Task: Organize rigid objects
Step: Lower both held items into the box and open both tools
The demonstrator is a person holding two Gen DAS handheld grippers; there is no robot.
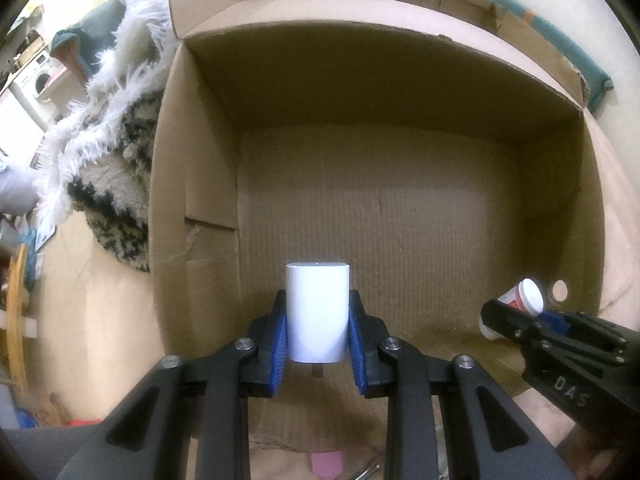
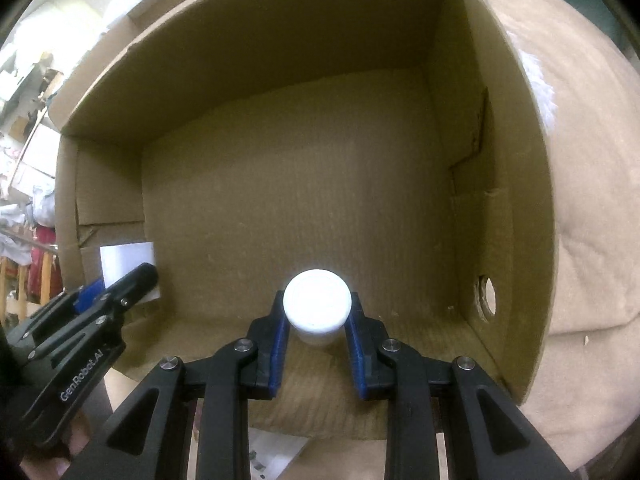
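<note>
My left gripper (image 1: 318, 320) is shut on a white rounded block (image 1: 318, 312) and holds it over the open cardboard box (image 1: 360, 200). My right gripper (image 2: 317, 320) is shut on a small jar with a white lid (image 2: 317, 300), also above the box floor (image 2: 300, 184). In the left wrist view the right gripper (image 1: 520, 320) shows at the right with the red-labelled jar (image 1: 524, 296). In the right wrist view the left gripper (image 2: 116, 292) shows at the left with the white block (image 2: 128, 260).
The box's inner floor is bare; a round hole (image 2: 486, 294) pierces its right wall. A shaggy white and black rug (image 1: 108, 160) lies left of the box. A beige cushion (image 2: 580, 200) lies to its right. Paper (image 2: 272, 456) lies below the box.
</note>
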